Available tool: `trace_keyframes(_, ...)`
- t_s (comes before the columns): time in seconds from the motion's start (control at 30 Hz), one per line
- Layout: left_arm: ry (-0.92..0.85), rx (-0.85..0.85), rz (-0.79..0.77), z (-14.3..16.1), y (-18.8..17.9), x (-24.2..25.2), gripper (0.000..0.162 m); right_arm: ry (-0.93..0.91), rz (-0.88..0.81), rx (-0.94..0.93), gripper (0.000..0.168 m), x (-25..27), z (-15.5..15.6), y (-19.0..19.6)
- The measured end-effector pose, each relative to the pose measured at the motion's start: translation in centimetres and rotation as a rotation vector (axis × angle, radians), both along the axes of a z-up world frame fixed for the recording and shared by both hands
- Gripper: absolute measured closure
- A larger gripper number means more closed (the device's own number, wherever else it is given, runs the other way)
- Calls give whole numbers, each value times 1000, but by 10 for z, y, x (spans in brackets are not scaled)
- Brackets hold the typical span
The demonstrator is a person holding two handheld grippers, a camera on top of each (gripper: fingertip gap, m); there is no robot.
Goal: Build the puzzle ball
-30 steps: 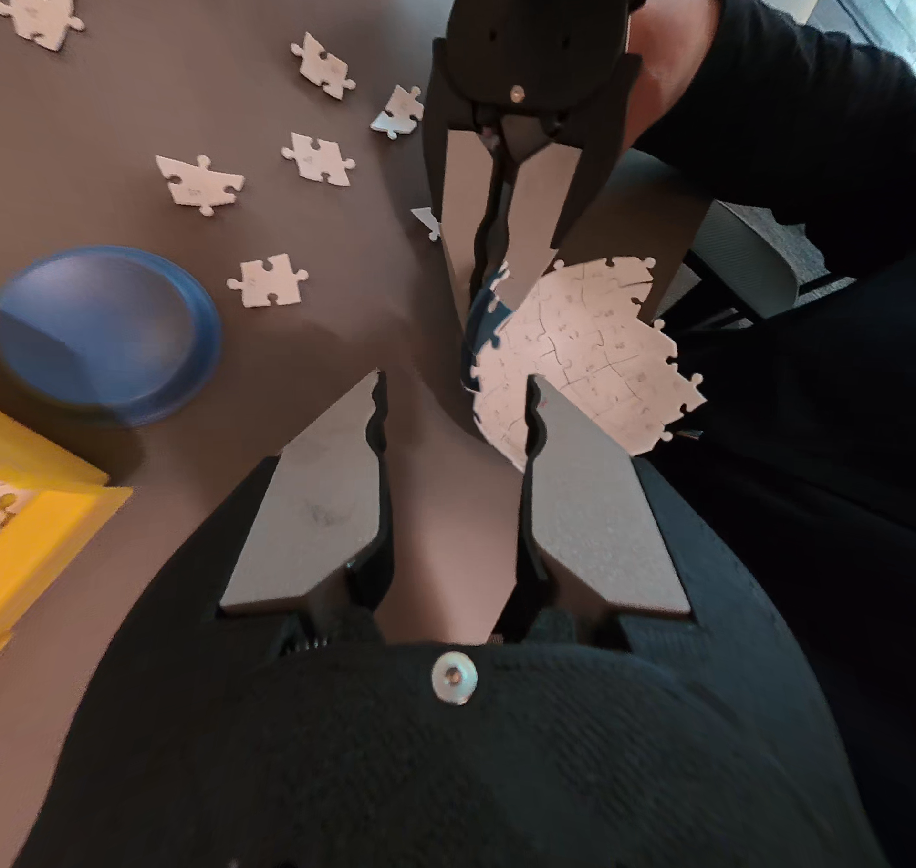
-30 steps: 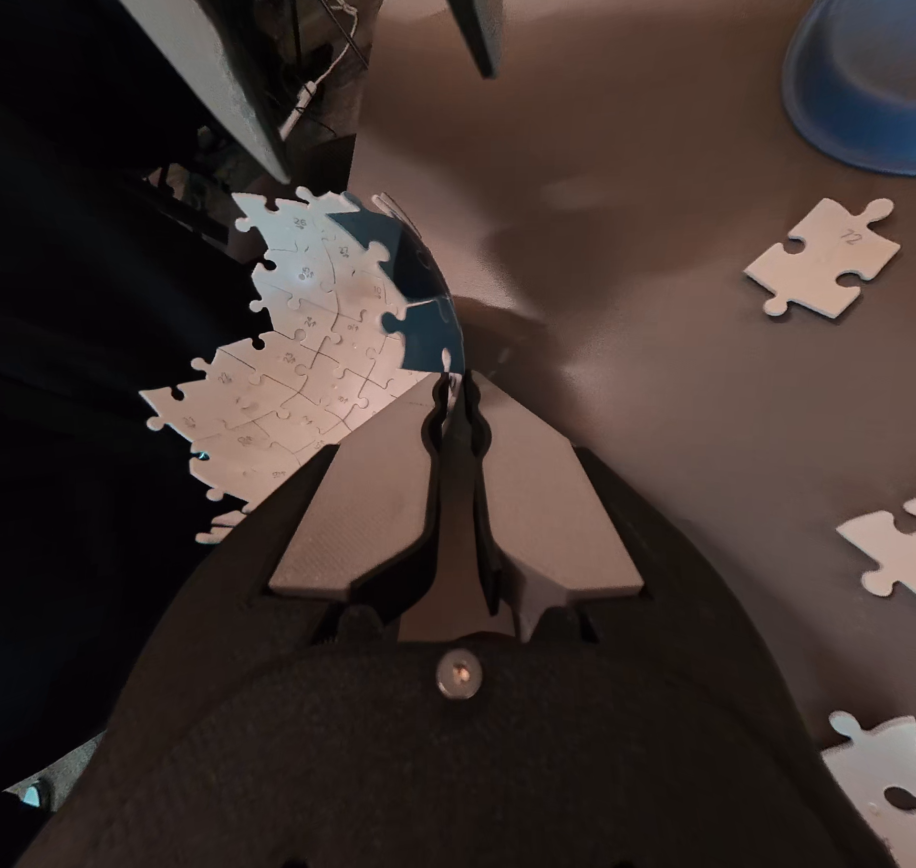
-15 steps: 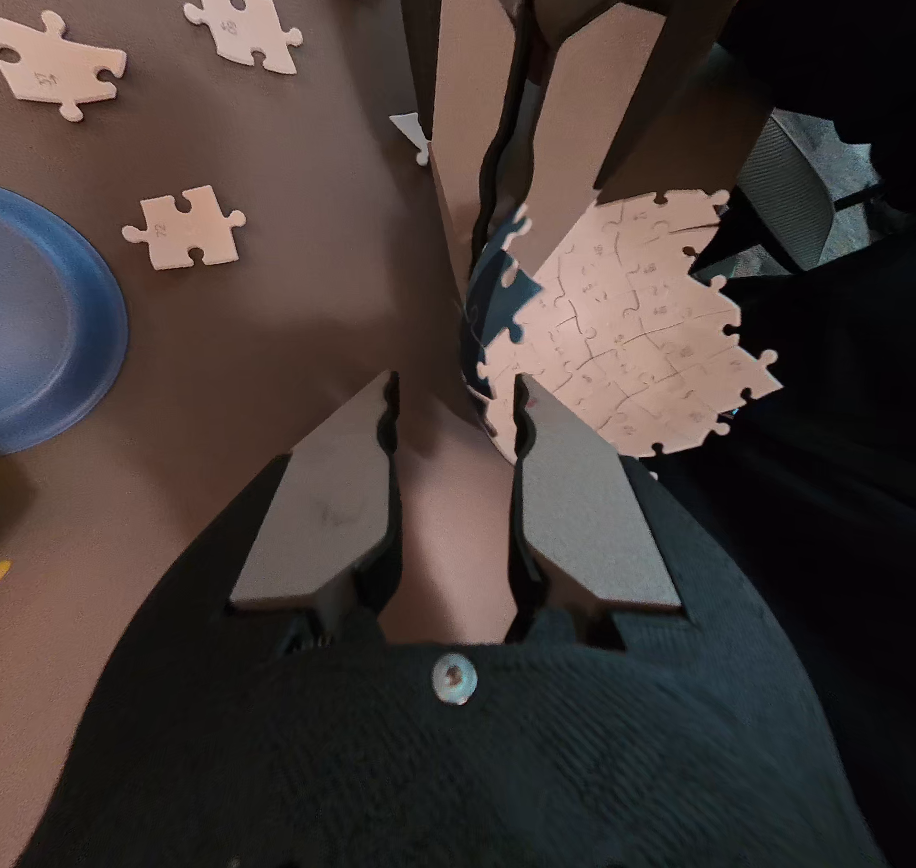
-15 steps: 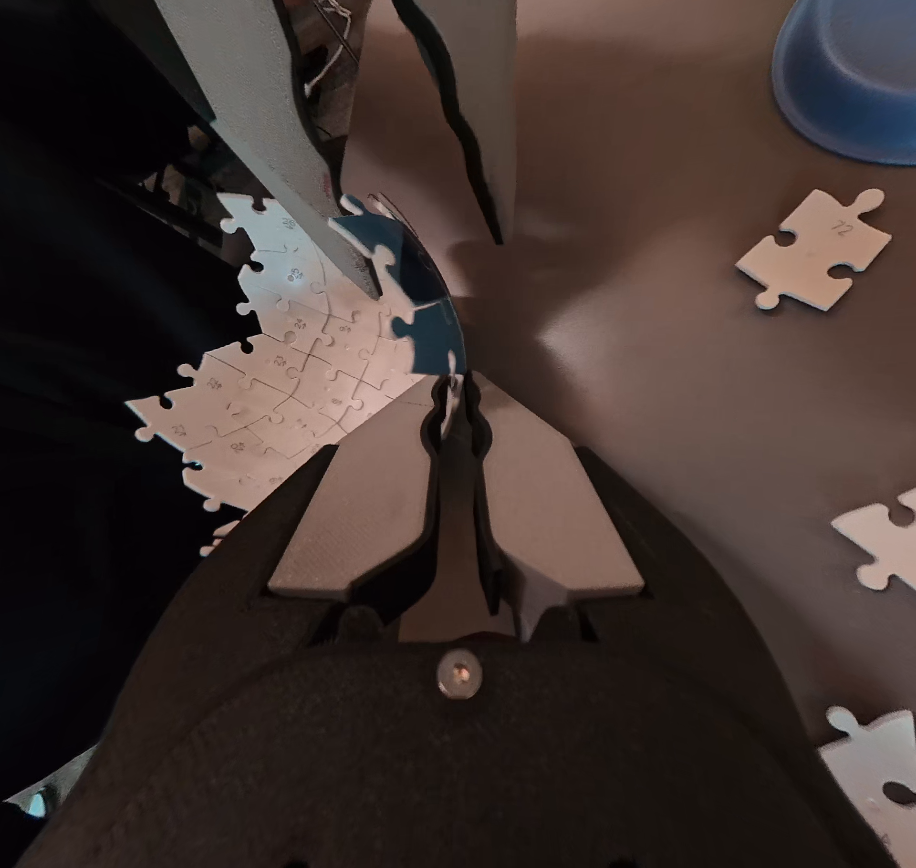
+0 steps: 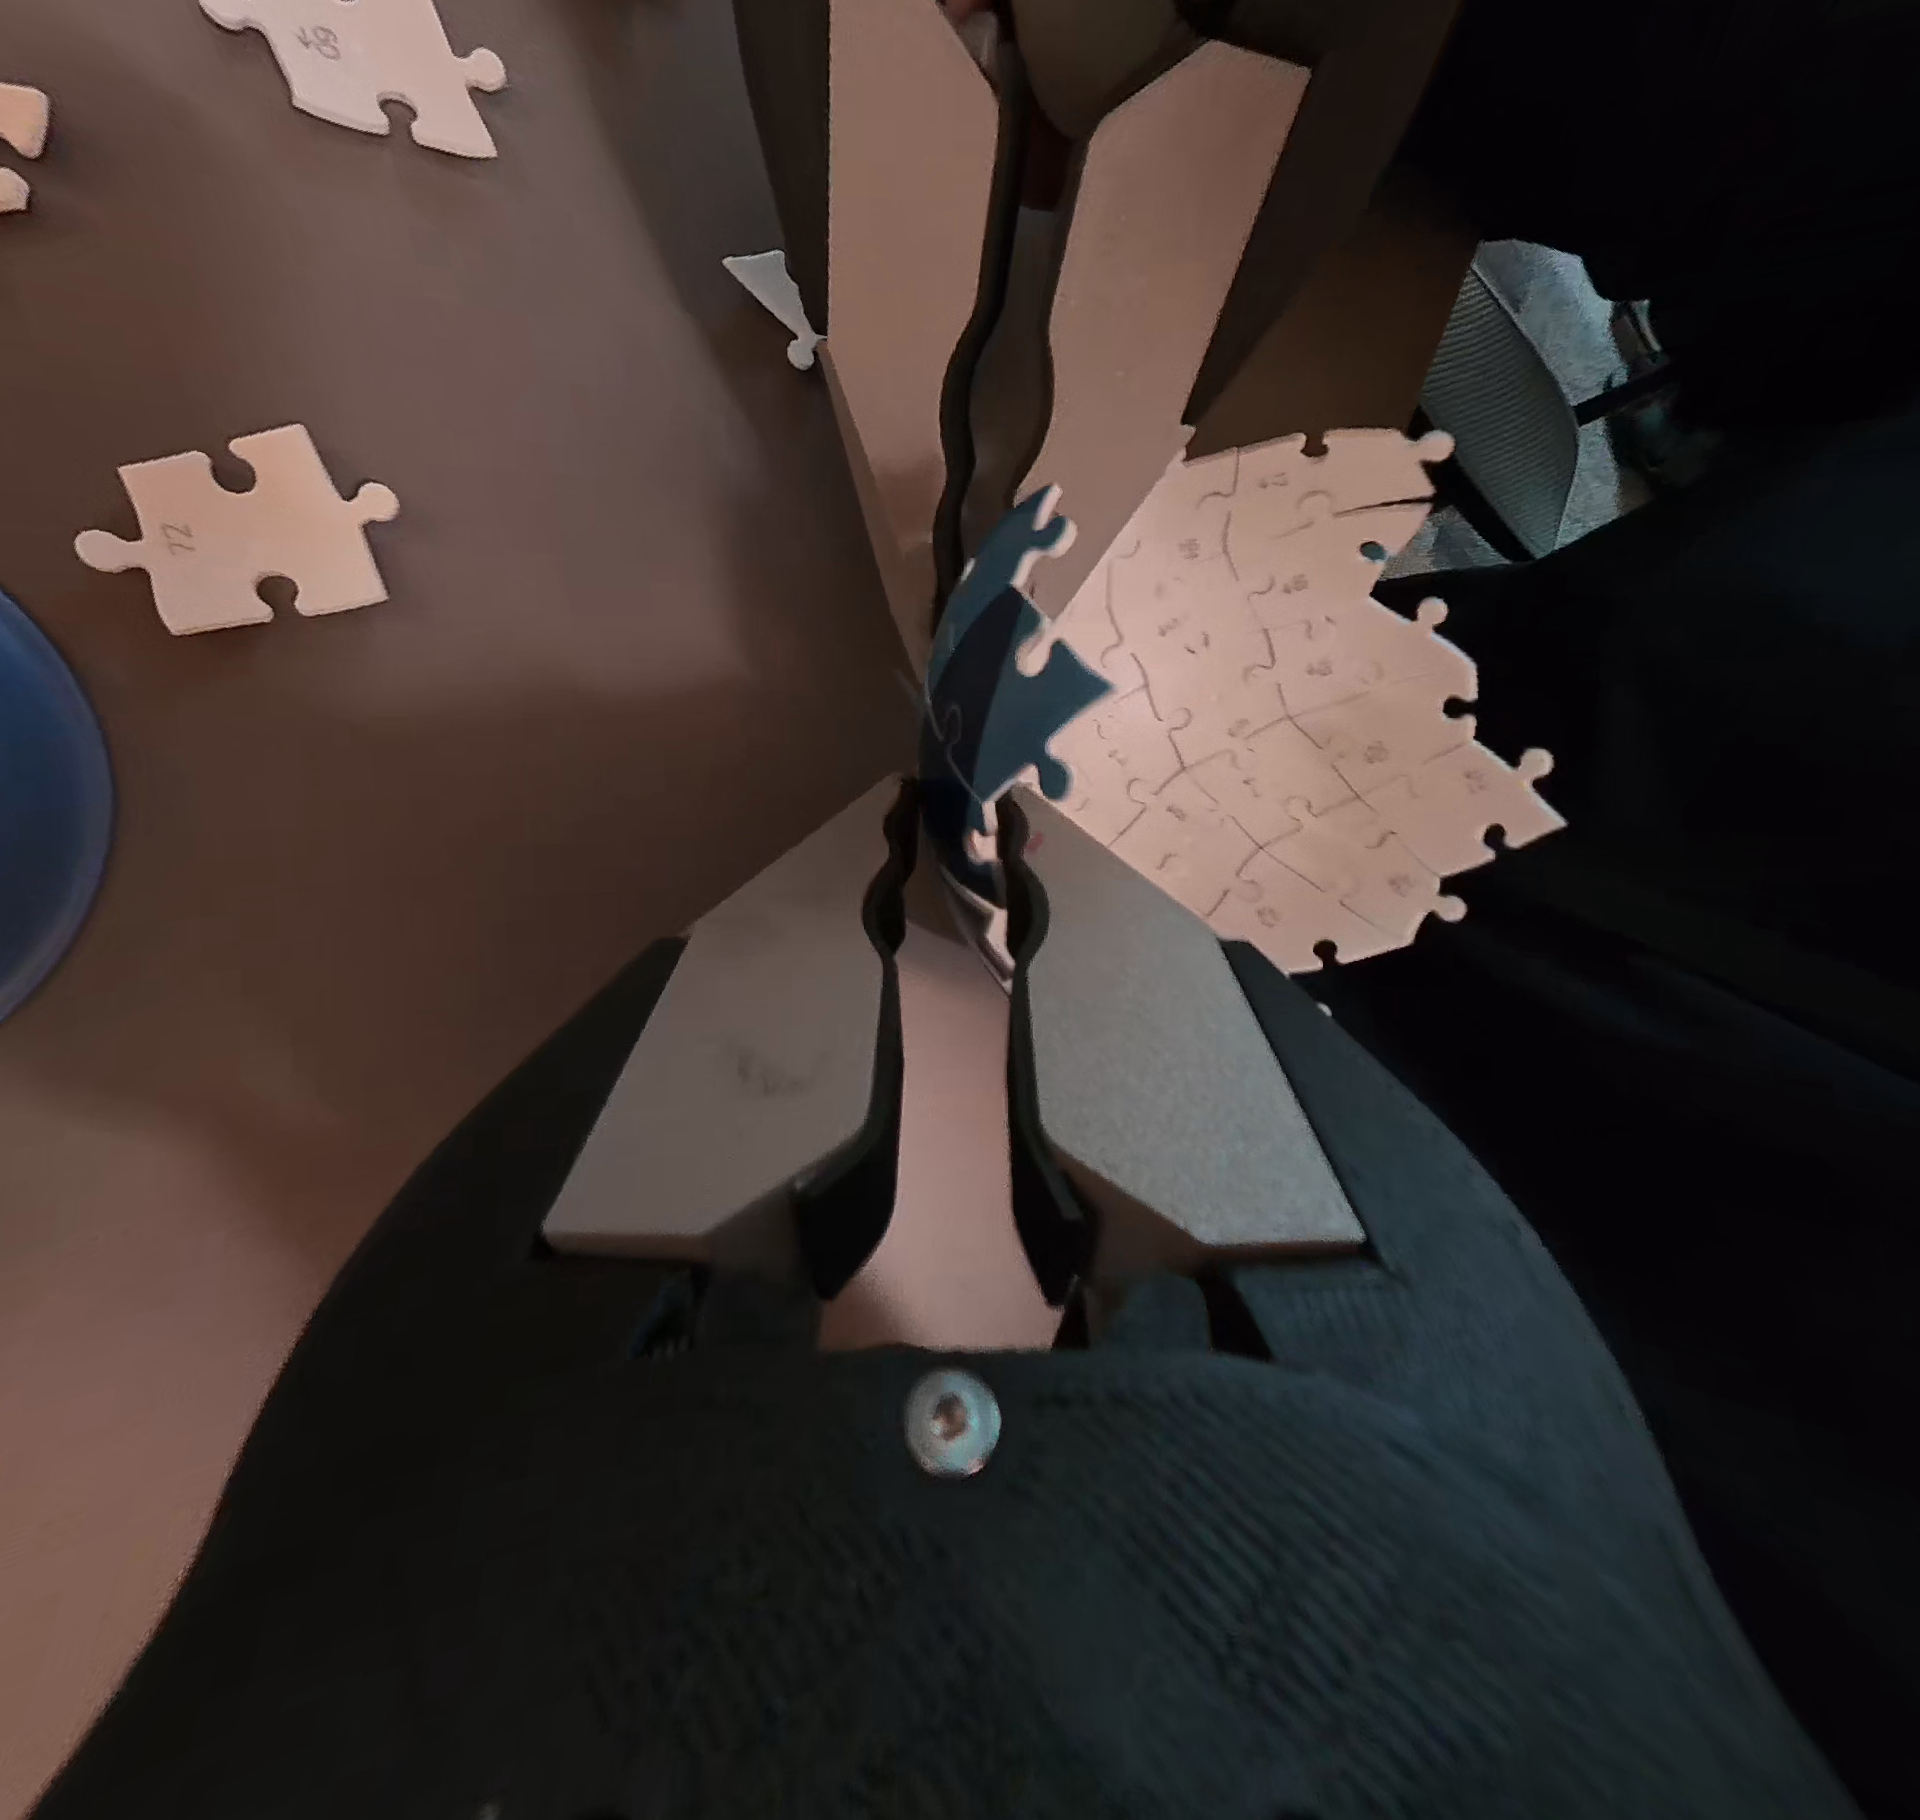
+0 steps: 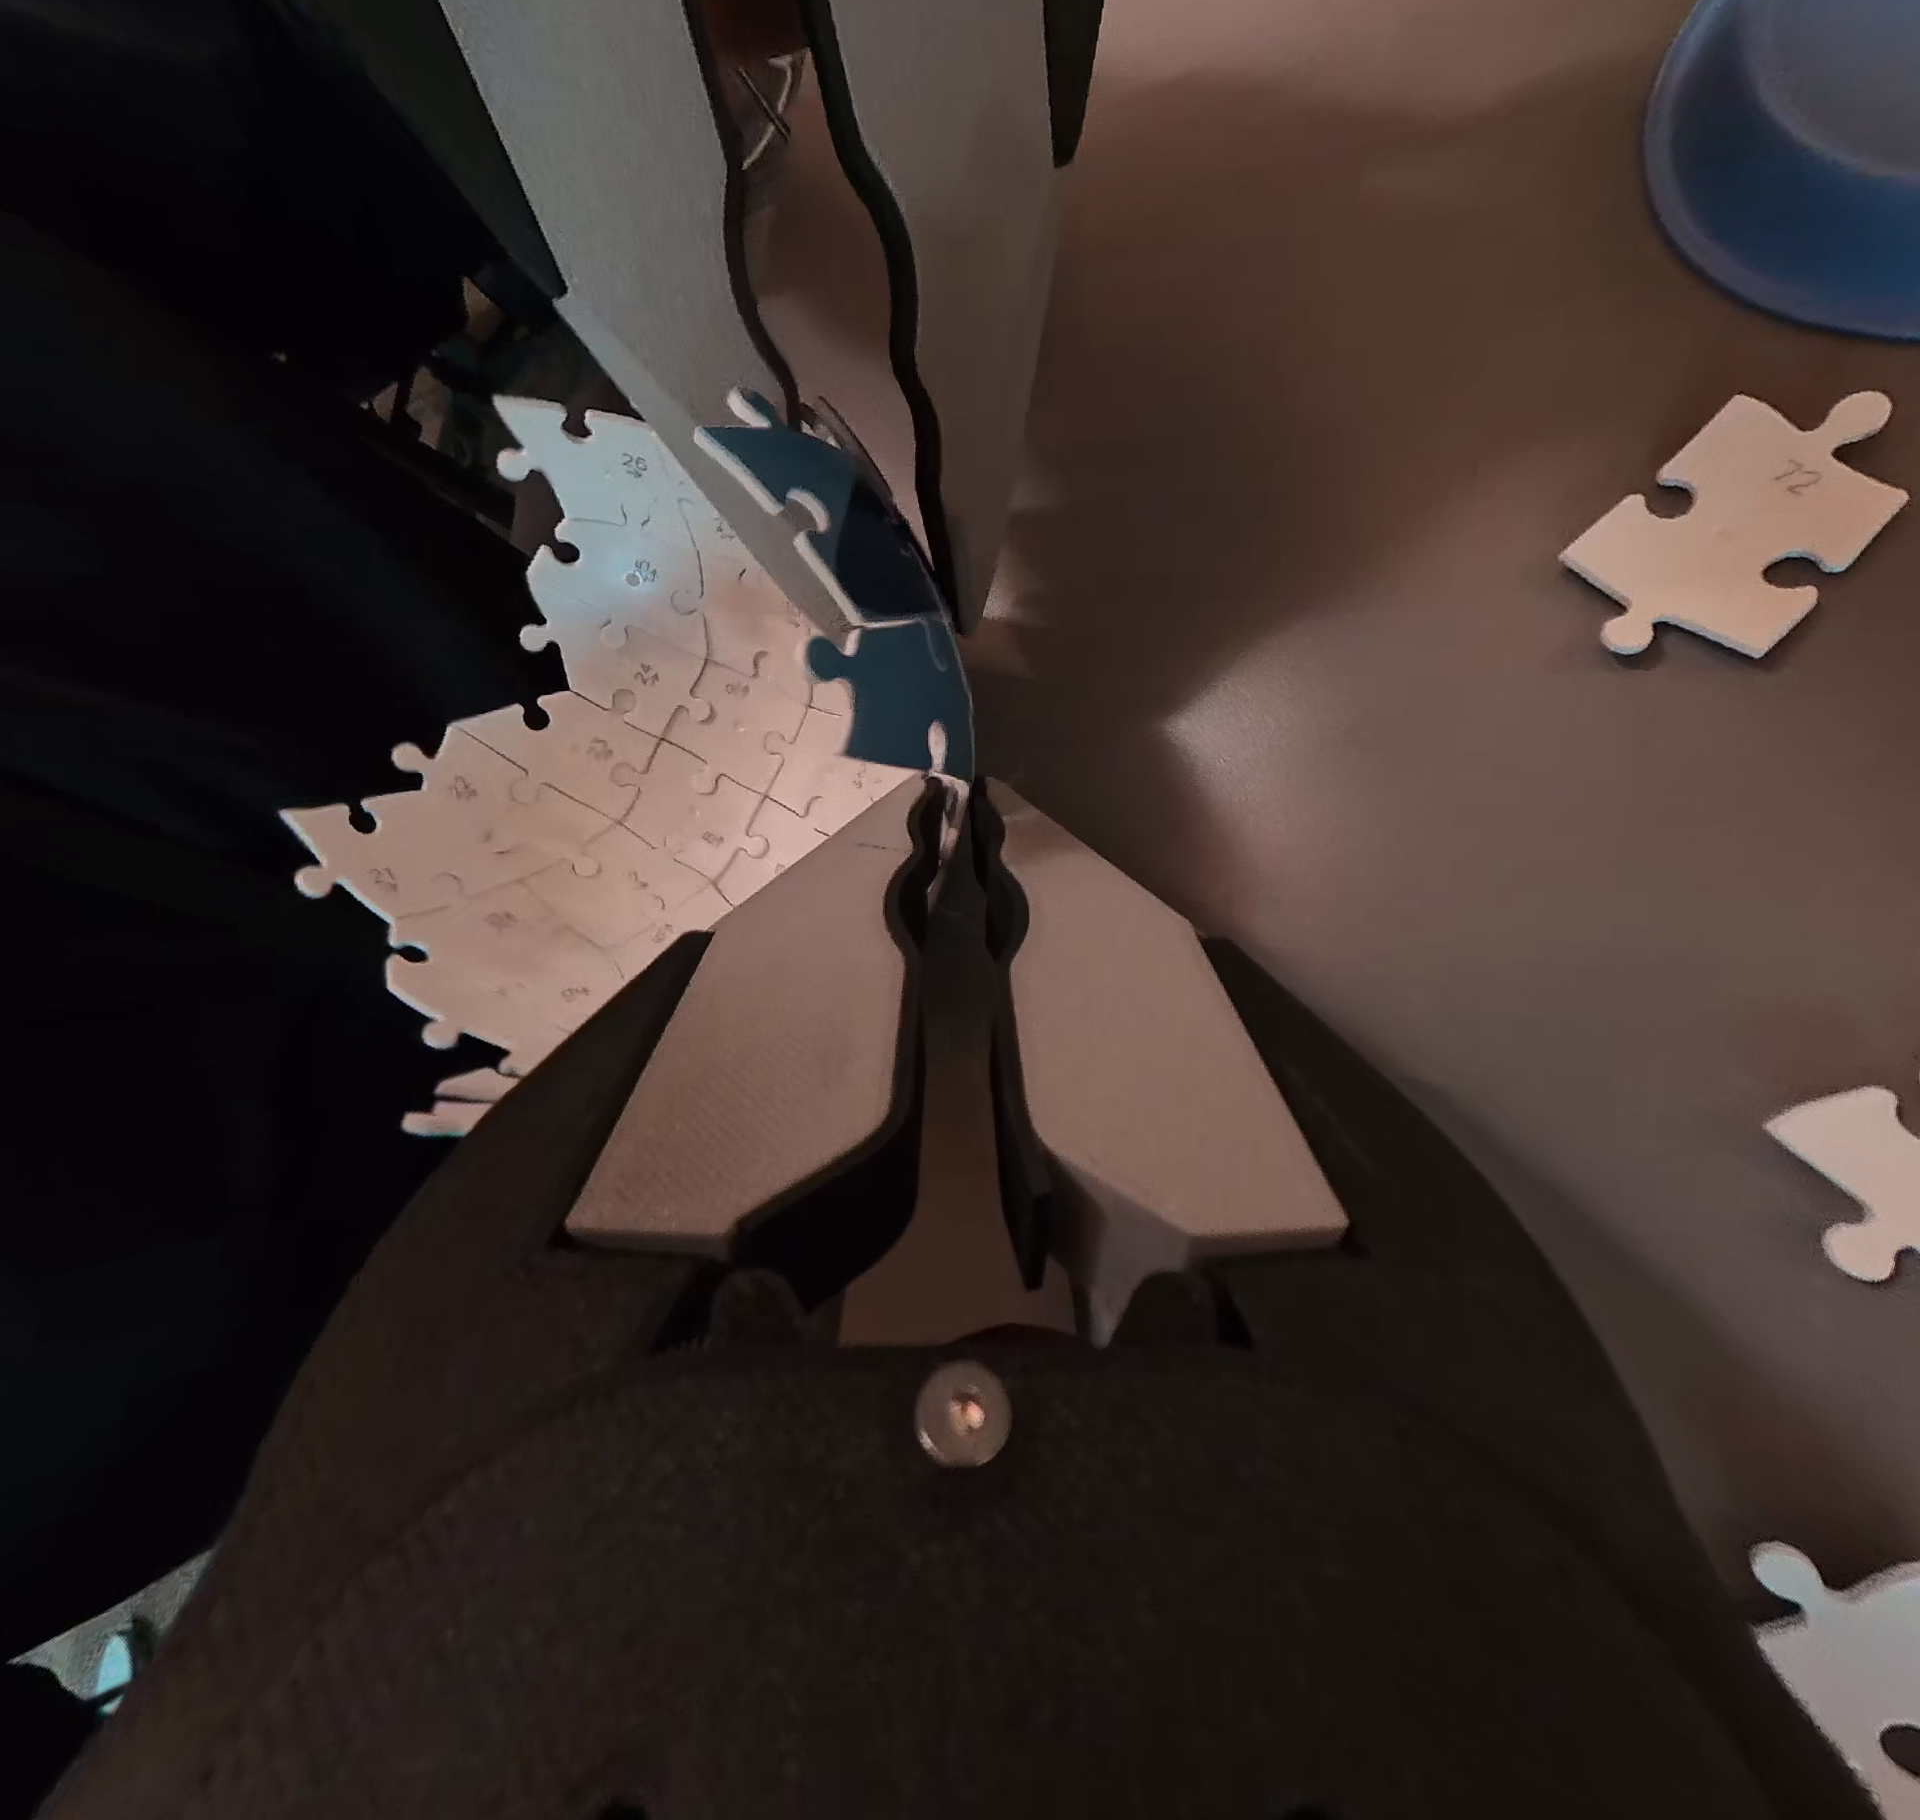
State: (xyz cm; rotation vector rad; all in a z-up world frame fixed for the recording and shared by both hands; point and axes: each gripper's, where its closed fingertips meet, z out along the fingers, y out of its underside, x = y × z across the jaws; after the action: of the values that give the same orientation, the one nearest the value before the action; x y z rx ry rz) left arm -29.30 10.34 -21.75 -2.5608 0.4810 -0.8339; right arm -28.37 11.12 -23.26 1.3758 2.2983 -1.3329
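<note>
Beside loose pieces (image 5: pixel 241 532), both hand-held grippers (image 5: pixel 954 812) (image 6: pixel 954 796) pinch the puzzle shell (image 5: pixel 1278 721).

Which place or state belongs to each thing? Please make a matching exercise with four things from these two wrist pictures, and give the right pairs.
Things
1. right gripper
2. left gripper
3. blue bowl
4. loose white piece

Places or states
A. upside down on the table
B. lying flat on the table, apart from the shell
C. shut on the puzzle shell rim
D. jaws narrowly apart around the shell's blue edge, grip uncertain

Pairs: 1-C, 2-D, 3-A, 4-B
</note>
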Motion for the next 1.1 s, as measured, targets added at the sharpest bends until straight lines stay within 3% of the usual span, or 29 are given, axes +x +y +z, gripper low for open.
trace_keyframes(0.07, -17, -15, -9, -1, -1, 2, 143, -20, -7, -27, 166, 0, 1, -1)
trace_keyframes(0.27, -27, -27, -11, -5, 1, -1, 146, -113, -33, -89, 168, -1, -2, 1)
trace_keyframes(0.93, -28, -46, -11, -10, 5, -2, 151, -78, -40, -51, 167, -5, -1, 5)
trace_keyframes(1.1, -23, -58, -7, -11, 3, -1, 151, -48, -83, -31, 147, -3, 6, 19)
